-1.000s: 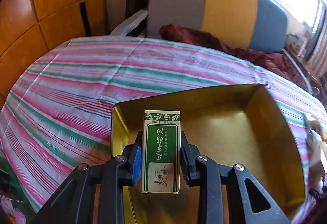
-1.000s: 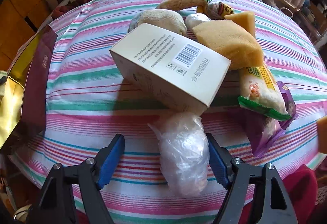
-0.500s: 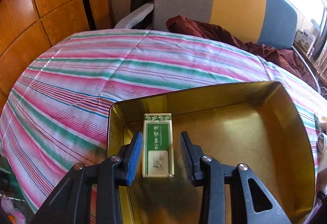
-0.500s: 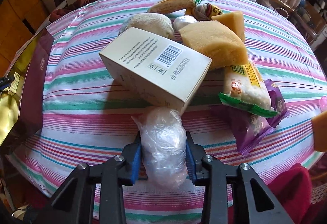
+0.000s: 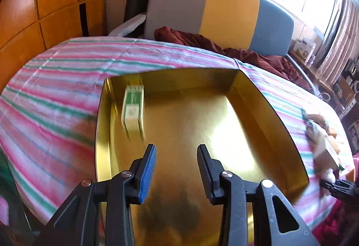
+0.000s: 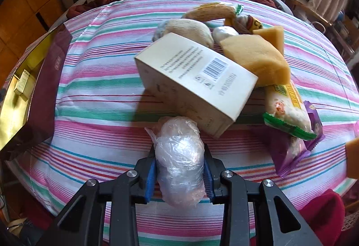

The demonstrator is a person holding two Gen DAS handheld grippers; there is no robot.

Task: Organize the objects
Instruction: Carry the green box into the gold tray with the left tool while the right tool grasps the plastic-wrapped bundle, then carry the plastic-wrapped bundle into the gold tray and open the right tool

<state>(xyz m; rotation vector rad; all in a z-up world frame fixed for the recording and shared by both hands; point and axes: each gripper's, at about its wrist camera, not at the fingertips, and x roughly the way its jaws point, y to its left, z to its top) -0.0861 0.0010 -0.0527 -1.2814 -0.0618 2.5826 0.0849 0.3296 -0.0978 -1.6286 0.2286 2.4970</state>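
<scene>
A shallow gold tray [image 5: 280, 116] lies on the striped tablecloth, and a small green and white box [image 5: 132, 109] rests flat in its far left corner. My left gripper [image 5: 176, 156] hovers over the tray, nearer than the box, open with nothing between its pads. In the right wrist view my right gripper [image 6: 179, 148] is shut on a clear plastic-wrapped bundle [image 6: 177, 138] at the near edge of the table. The same tray [image 6: 44, 89] shows at the left with the green box [image 6: 22, 82] inside.
A heap lies just beyond the bundle: a cream carton [image 6: 195, 80], yellow sponges [image 6: 255, 59], a rice snack packet [image 6: 285, 107], a purple packet [image 6: 289, 149], and rolled socks [image 6: 190, 30]. A colour-block chair [image 5: 224, 10] and maroon cloth [image 5: 246, 55] stand behind the table.
My left gripper let go of the green box, which now lies in the tray, and drew back to the right. My right gripper closed on the plastic-wrapped bundle.
</scene>
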